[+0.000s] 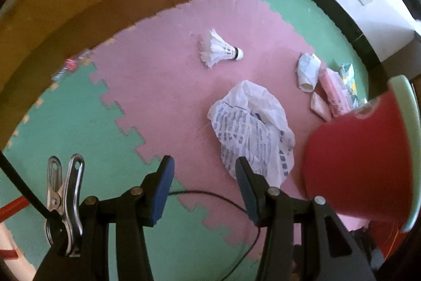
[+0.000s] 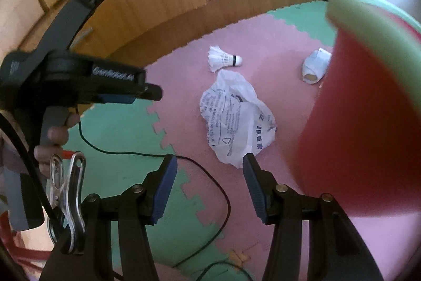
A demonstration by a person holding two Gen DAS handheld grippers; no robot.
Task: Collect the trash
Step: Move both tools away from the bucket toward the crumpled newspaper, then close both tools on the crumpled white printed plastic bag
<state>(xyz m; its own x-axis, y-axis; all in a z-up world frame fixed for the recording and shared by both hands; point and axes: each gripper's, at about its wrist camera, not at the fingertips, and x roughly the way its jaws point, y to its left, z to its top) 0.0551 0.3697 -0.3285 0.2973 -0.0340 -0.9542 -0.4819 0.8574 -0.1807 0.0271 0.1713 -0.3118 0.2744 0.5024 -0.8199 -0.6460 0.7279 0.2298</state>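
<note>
A crumpled white printed wrapper (image 2: 234, 117) lies on the pink foam mat (image 2: 184, 86), just ahead of the right gripper (image 2: 209, 162), whose jaws stand spread and empty. The left gripper (image 1: 205, 165) is likewise spread, empty. Approach step, judging by this; next, descend and pinch the wrapper.

Right hand-held gripper (image 2: 206, 162) gapes above crumpled plastic bag (image 2: 234, 117); shuttlecock (image 2: 222, 60) beyond.
</note>
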